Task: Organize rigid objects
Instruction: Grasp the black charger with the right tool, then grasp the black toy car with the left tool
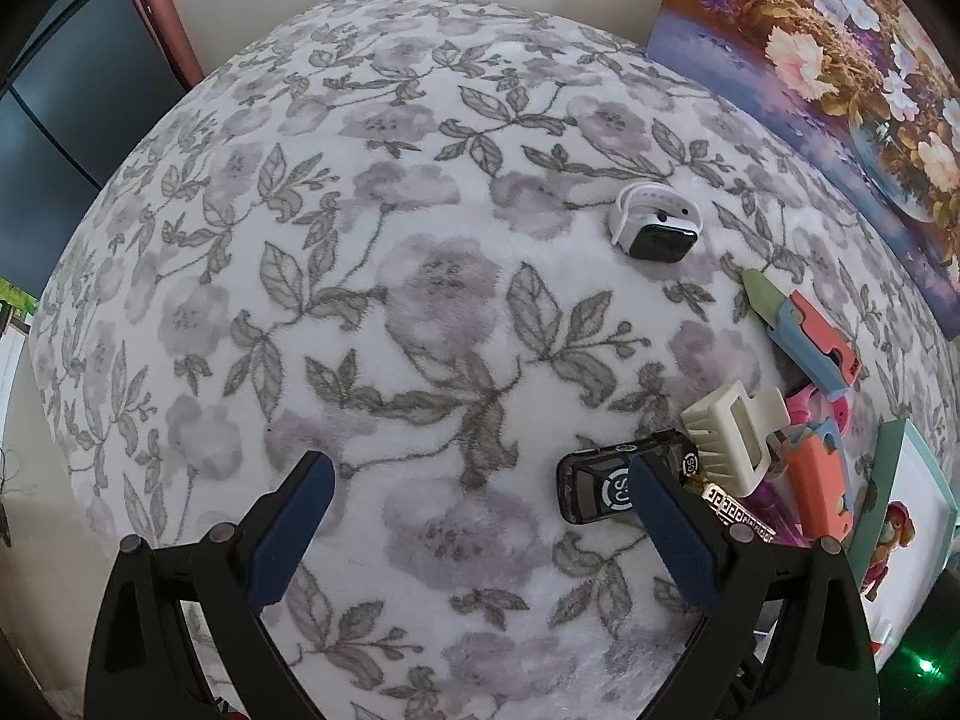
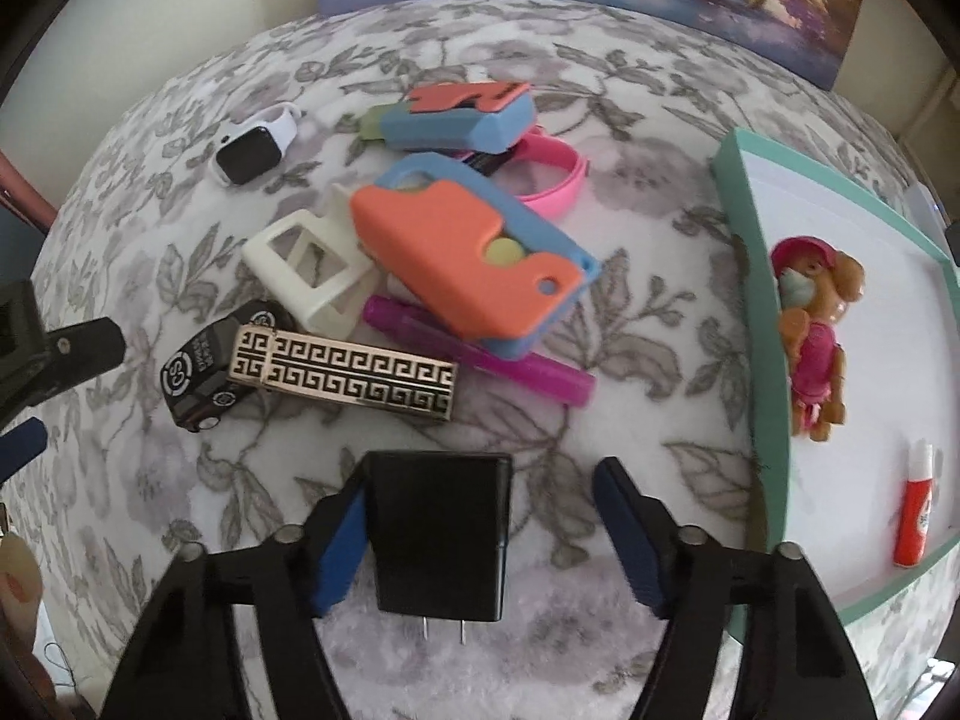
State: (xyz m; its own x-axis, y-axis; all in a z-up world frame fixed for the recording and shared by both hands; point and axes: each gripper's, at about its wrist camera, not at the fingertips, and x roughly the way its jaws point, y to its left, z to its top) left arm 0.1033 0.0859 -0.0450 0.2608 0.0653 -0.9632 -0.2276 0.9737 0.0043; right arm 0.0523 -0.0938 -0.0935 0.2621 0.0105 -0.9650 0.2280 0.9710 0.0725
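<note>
Charger (image 2: 441, 531): your right hand-held gripper (image 2: 480, 531) straddles it ungripped, long axis along fingers, prongs toward you.
Toy car (image 2: 207, 366): roof reads "SS".

**Colours on the Flowered Cloth**

The cloth (image 2: 540, 450) is white with grey leaves and mauve blossoms. A black charger (image 2: 441, 534) lies near a gold-and-black Greek-key lighter (image 2: 354, 375), a magenta pen (image 2: 510, 366) and an orange-and-blue toy (image 2: 468, 252). The watch (image 2: 255, 147) is white-strapped and dark-faced. The tray (image 2: 750, 300) has a mint rim.

Left gripper (image 1: 480, 480) points steeply down, jaws spread wide; right gripper (image 2: 480, 492) likewise, jaws half parted.
</note>
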